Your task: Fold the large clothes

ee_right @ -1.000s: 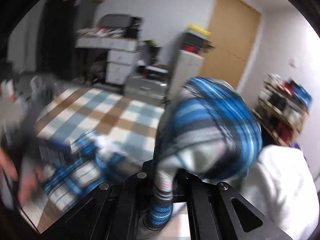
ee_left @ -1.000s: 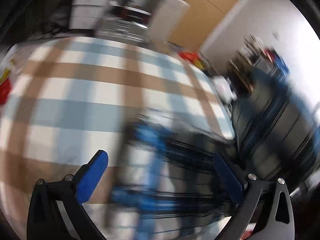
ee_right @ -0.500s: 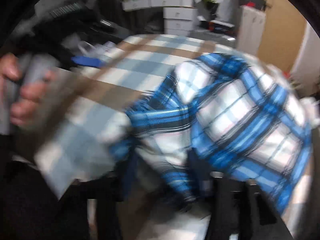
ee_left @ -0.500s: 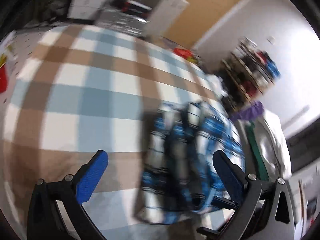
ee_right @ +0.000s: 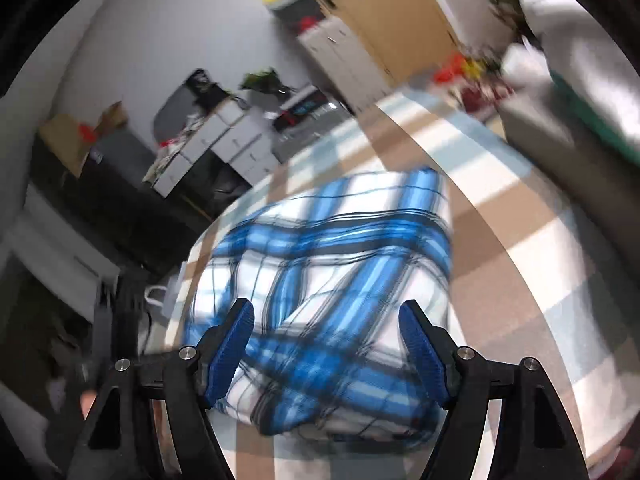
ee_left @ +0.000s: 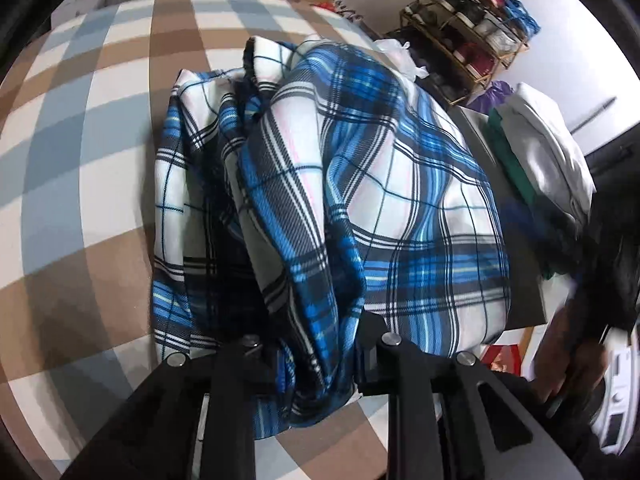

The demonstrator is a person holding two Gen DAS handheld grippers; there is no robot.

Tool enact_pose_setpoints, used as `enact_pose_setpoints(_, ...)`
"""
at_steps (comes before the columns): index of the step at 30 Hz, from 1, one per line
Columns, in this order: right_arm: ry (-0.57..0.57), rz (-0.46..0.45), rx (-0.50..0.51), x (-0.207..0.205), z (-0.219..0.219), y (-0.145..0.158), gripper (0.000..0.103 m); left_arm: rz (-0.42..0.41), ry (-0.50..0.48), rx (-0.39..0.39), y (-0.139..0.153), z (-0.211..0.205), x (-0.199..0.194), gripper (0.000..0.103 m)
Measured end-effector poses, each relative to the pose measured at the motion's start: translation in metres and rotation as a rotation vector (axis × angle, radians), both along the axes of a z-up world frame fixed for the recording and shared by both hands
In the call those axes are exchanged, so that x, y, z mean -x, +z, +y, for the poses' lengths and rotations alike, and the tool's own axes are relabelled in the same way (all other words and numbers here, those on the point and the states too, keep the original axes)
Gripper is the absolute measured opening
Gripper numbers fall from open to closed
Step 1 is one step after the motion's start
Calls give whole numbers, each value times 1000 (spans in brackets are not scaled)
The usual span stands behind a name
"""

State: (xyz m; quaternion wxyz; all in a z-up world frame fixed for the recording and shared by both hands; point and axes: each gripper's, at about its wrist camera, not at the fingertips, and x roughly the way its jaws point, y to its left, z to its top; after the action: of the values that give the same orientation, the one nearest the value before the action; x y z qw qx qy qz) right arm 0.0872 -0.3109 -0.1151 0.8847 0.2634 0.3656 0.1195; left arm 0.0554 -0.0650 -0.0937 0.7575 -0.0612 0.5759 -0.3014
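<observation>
A blue, white and black plaid shirt (ee_left: 360, 184) lies bunched on the checked table cover (ee_left: 80, 160). My left gripper (ee_left: 316, 356) is shut on the near edge of the shirt, with cloth bulging up between and over its jaws. In the right wrist view the same shirt (ee_right: 332, 264) lies on the table, blurred by motion. My right gripper (ee_right: 328, 344) is open just above the shirt, its blue pads (ee_right: 232, 344) apart and holding nothing.
A stack of folded white and green clothes (ee_left: 536, 148) lies on a grey surface to the right of the shirt. A shoe rack (ee_left: 472, 28) stands behind it. Drawers and cabinets (ee_right: 224, 136) line the far wall. The table edge runs close on the right.
My left gripper, open before, has shut on the shirt's near edge. My right gripper has let go of the shirt and opened. The shirt has dropped onto the table.
</observation>
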Motion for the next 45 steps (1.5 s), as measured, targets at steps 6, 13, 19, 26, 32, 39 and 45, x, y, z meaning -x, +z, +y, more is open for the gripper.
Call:
enact_pose_setpoints(6,183,-23,242,-94,32,54,76,-51,-46,28,13,9,15,11)
enact_pose_setpoints(13,533,255,443,-197,124,1,62,-29,-78,41,1,19,15,11)
enact_pose_setpoints(19,540,183,418,-177,125,19,1,20,-84,68,-5,27,14,11)
enact_pose_setpoints(26,517,78,453,-158,150,66,1,-47,-88,133,30,54,37,5)
enact_pose_setpoints(32,537,111,392,-162,189,61,1,-19,-34,140,36,79,57,5)
enact_pose_setpoints(39,566,396,177,-179,238,-34,5,30,53,-43,-6,94,85,5)
enact_pose_setpoints(45,488,205,-52,-135,193,-2,49,-39,193,97,44,144,93,20)
